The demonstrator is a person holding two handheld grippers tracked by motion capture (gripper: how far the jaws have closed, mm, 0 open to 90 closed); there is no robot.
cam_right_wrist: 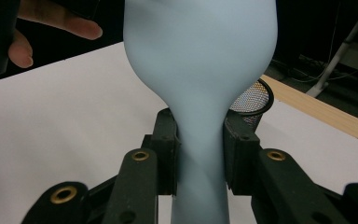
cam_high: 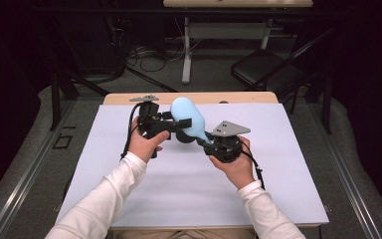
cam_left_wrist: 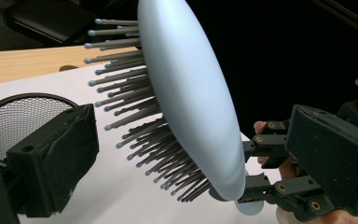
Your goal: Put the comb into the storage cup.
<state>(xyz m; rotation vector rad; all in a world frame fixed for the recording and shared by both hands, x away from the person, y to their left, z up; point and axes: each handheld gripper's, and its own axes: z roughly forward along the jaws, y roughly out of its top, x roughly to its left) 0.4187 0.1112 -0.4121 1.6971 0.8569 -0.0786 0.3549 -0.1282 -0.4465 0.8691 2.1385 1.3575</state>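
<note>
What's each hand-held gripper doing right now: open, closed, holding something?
Left hand-held gripper: open, holding nothing, beside the brush bristles.
Right hand-held gripper: closed on the light blue hairbrush at its handle.

The white table mat (cam_high: 189,189) lies bare on the near side of the hairbrush (cam_high: 189,117), from the brush to the mat's front edge, crossed by the person's two forearms. Right of the hairbrush, bare mat runs to the right edge; left of it, likewise beyond the left gripper (cam_high: 166,124). The right gripper (cam_high: 205,142) clamps the hairbrush handle, blocking approach from that end. The bristles (cam_left_wrist: 140,116) face the left gripper, leaving a narrow gap. A black mesh cup (cam_left_wrist: 21,116) stands just beside the hairbrush, under its bristle side, obstructing passage there.
</note>
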